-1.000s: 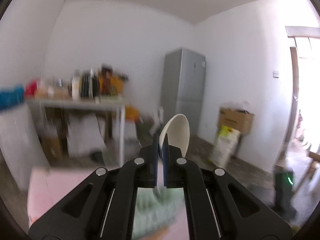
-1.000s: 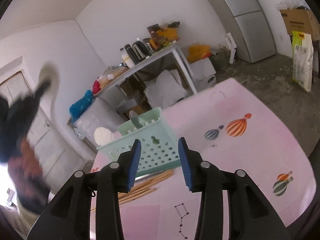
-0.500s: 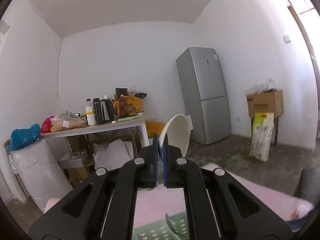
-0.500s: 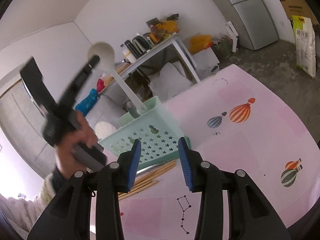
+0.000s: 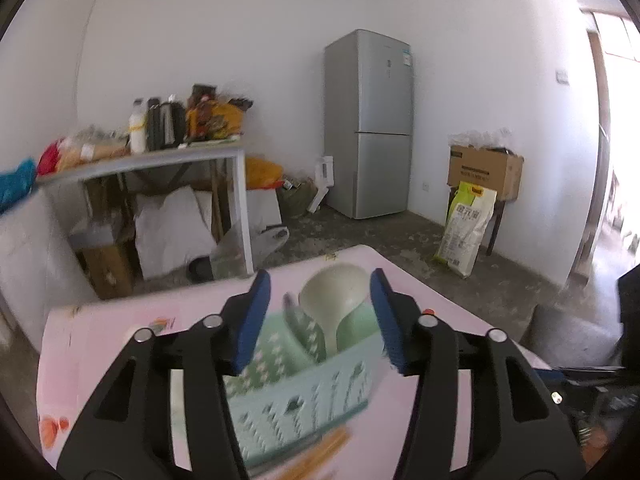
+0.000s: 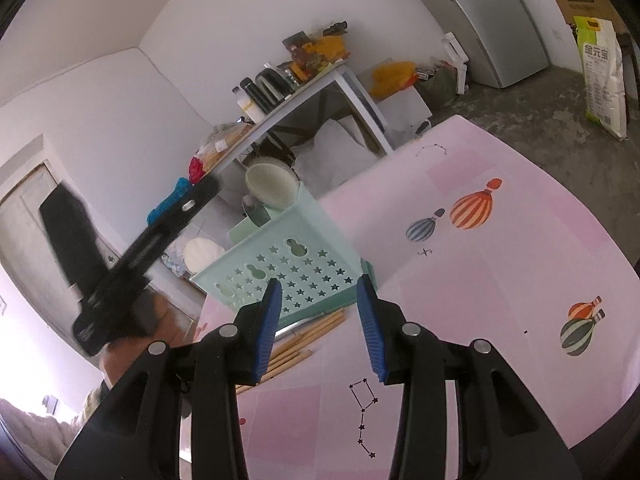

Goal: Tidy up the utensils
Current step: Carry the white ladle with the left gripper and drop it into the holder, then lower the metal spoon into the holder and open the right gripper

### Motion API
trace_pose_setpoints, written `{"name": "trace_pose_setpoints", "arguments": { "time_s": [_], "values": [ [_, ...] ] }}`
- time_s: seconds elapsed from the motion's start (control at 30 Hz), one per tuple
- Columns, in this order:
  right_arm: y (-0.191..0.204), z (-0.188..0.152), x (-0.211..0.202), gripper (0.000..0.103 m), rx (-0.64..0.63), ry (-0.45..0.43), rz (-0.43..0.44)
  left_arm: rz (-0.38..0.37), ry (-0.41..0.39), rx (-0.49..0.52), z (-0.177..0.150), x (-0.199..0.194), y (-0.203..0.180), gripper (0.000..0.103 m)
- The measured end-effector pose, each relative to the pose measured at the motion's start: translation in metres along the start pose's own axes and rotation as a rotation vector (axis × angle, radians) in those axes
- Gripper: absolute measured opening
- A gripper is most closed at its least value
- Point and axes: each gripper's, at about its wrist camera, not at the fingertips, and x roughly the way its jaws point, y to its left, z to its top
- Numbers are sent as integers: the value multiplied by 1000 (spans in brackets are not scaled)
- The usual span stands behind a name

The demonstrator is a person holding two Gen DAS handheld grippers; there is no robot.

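Left tool [image 5: 320, 320] has just been opening its jaws, and they now stand apart with nothing pressed between the pads; the pale ladle [image 5: 334, 300] seen beyond them is standing free in the mint basket [image 6: 288, 268], bowl up at the basket's far end. I judge the drop-off of that ladle is done, so this step is the release and pull-back.

Right tool [image 6: 318, 320] hangs with its jaws part-way apart and empty, just on the near side of the basket, above the chopsticks [image 6: 292, 344] lying on the pink counter [image 6: 500, 280] against the basket's near wall.

Next, to my mind, comes picking up those chopsticks: I would bring a tool low along the basket's near wall, close on the bundle across its width, lift, and stand it in the basket beside the ladle. They lie flat and close together, so the pads must get under or pinch cleanly.

Count: one basket; one ladle in it; a second, smaller utensil [image 6: 252, 210] stands beside the ladle, too blurred to name; the chopsticks number about four to six sticks, I cannot tell exactly.
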Motion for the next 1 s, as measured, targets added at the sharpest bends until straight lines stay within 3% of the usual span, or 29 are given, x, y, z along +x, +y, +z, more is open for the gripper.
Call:
{"name": "trace_pose_setpoints", "arguments": {
  "time_s": [0.17, 0.4, 0.5, 0.7, 0.87, 1.0],
  "values": [
    [5, -3, -1, 40, -5, 2, -5, 18, 52, -97, -29, -40, 30, 58],
    [27, -11, -3, 40, -92, 18, 4, 156, 240, -173, -99, -77, 77, 58],
    [46, -15, 9, 40, -162, 73, 46, 212, 316, -231, -133, -85, 99, 58],
    [113, -32, 69, 42, -380, 274, 176, 271, 384, -331, -167, -96, 131, 51],
    [160, -61, 144, 43, -529, 432, 183, 279, 409, -397, -181, -100, 138, 43],
    [180, -83, 187, 43, -632, 494, 147, 257, 410, -436, -188, -105, 139, 41]
  ]
}}
